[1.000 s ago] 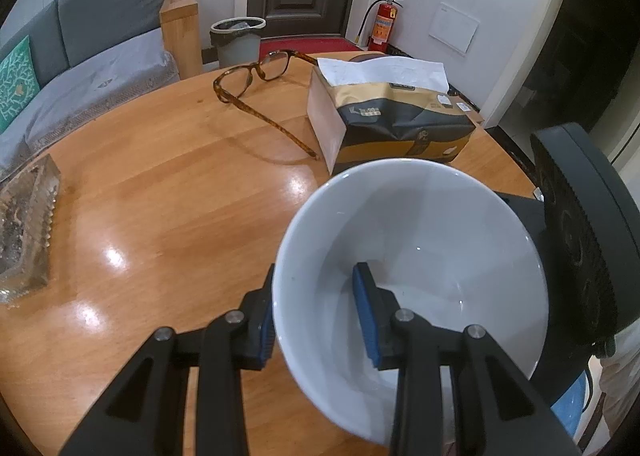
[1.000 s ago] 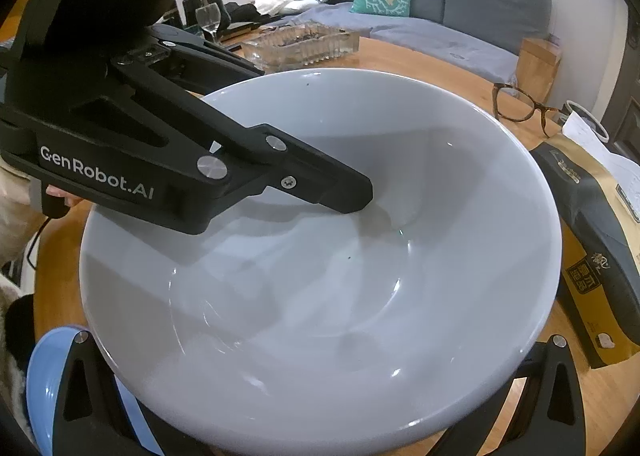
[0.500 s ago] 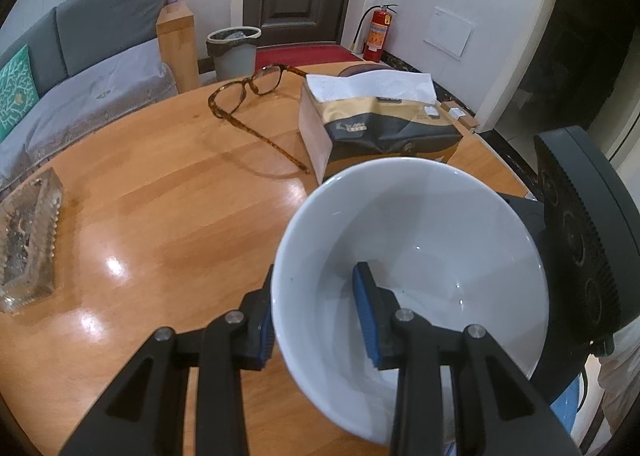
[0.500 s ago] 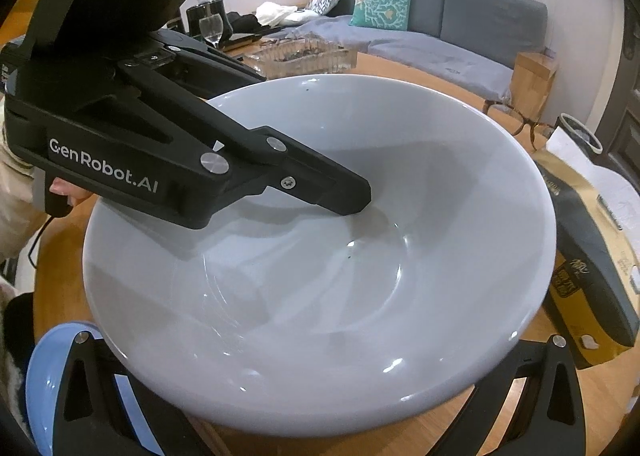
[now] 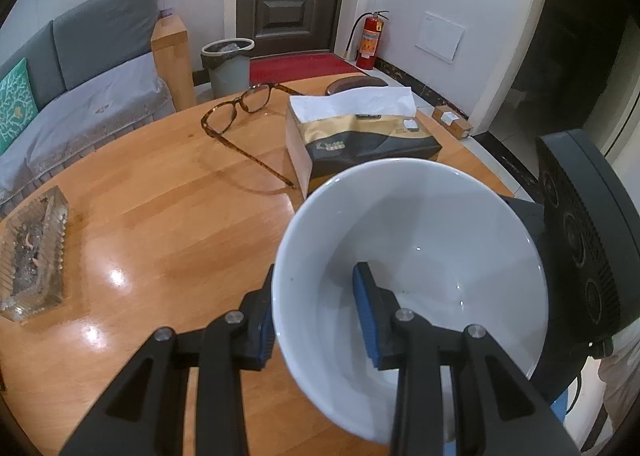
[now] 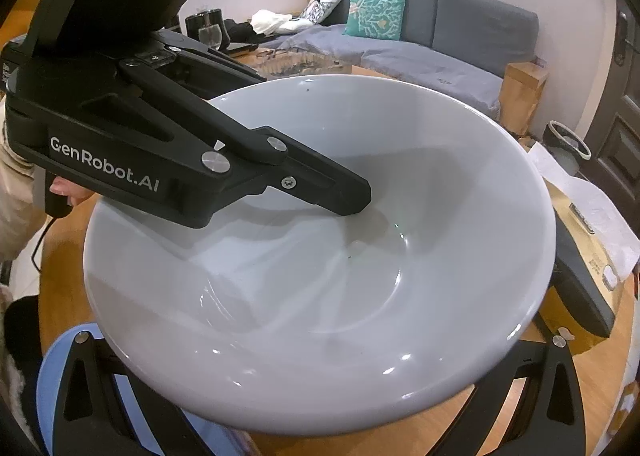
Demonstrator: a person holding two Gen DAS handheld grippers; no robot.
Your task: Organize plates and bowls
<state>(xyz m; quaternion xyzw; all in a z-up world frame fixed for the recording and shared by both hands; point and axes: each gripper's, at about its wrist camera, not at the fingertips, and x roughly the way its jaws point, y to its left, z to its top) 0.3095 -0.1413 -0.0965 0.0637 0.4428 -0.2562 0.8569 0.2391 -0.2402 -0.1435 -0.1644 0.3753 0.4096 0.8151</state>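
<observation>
A: Gripping the near wall of the white bowl, the left claw has one blue pad outside the rim and the other inside the basin, so it is clamped on that wall.

B: Where does the bowl sit relative to that claw?

A: Straight ahead of it and slightly to its right, tilted so the open basin faces the left wrist camera. It is above the wooden bench; I cannot tell whether its base touches anything.

B: And the right claw?

A: Its two black fingers stand wide apart at the bottom of the right wrist view, and the bowl's underside spans the gap between them. Whether the pads touch the bowl I cannot tell. A pale blue dish lies below its left finger.

B: What lies beyond the left claw?

A: A tissue box just behind the bowl's far rim, brown glasses ahead and to the left of that, and a glass ashtray well off to the claw's left.
</observation>
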